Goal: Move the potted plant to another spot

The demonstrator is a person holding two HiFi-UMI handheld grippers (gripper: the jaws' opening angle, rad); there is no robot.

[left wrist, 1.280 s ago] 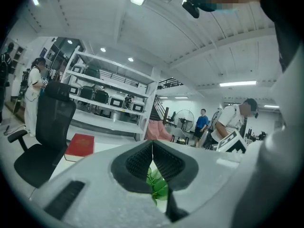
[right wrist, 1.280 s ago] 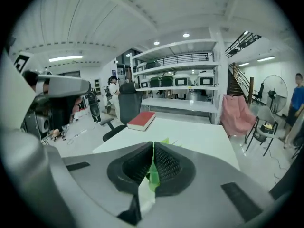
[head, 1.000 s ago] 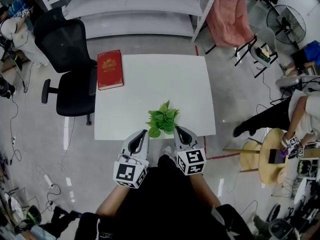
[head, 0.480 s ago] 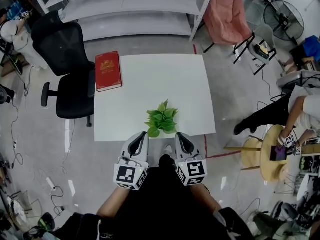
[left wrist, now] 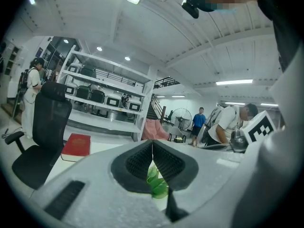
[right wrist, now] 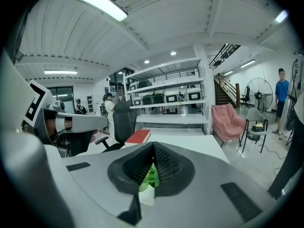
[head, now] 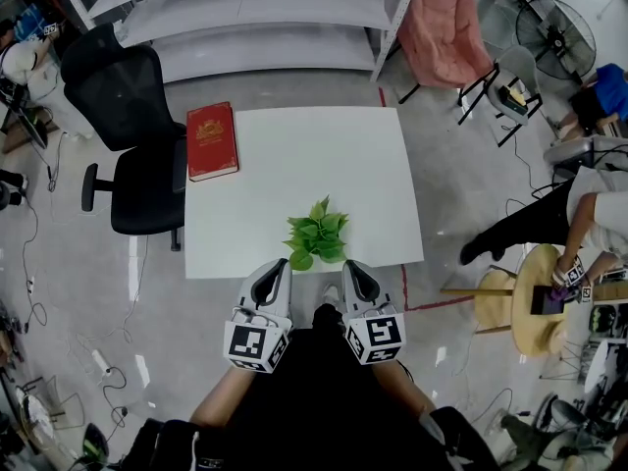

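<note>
The potted plant, a small bunch of green leaves, stands on the white table close to its front edge. My left gripper hangs just off that edge, left of the plant, with its jaws together on nothing. My right gripper is level with it, right of the plant, also shut and empty. In the left gripper view the leaves show through the gap under the closed pads. The right gripper view shows the same leaves below its closed tips. The pot itself is hidden.
A red book lies at the table's back left corner. A black office chair stands left of the table and metal shelves behind it. A pink chair, a round wooden stool and a seated person are to the right.
Both grippers and the plant keep their places. Only the head view has shifted slightly, and the person at the right has moved a little.
</note>
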